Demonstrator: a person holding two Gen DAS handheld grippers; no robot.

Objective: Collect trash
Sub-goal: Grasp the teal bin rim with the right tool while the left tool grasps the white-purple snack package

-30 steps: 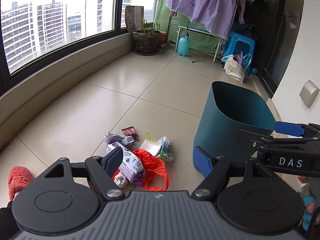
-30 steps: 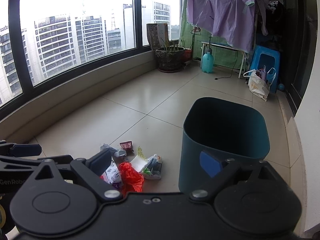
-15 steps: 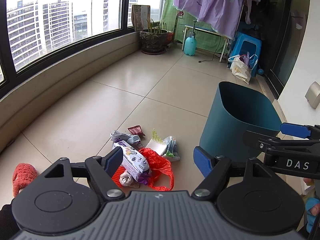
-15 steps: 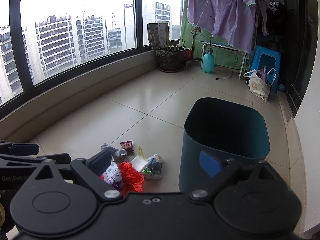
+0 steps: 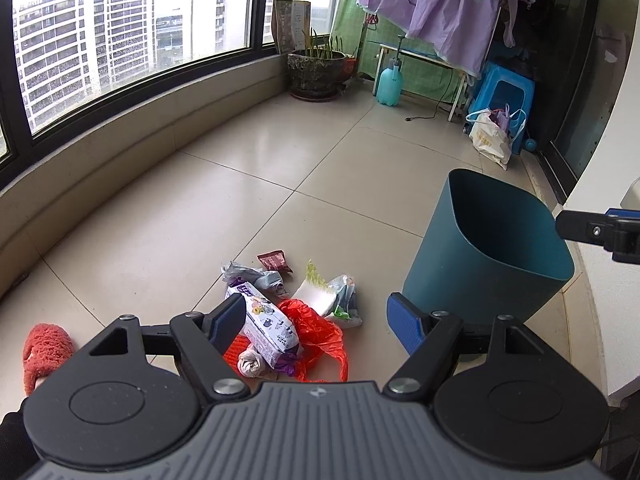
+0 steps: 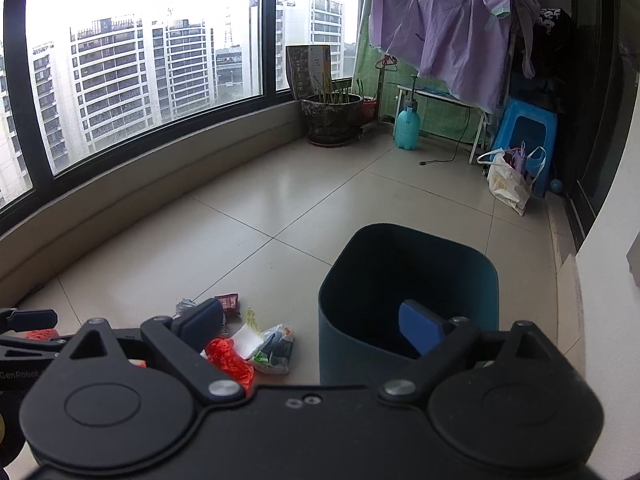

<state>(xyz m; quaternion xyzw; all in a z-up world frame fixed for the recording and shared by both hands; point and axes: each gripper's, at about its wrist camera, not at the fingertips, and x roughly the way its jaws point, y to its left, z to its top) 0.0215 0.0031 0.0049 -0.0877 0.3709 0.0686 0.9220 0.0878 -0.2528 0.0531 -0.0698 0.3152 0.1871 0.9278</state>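
Above the litter pile (image 5: 288, 316) left of the teal bin (image 5: 492, 256), we judge our wide-open, empty left gripper (image 5: 316, 320) and right gripper (image 6: 312, 324) must descend to grasp.

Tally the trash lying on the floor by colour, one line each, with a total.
Red: 2, plastic bag, net
Maroon: 1, snack wrapper
Grey: 1, crumpled bag
White: 3, wipes pack, paper, printed packet
Beige: 1, wad
Total: 8

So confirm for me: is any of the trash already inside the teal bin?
No: in the right wrist view the teal bin shows only its dark interior, while the trash pile lies on the floor beside it.
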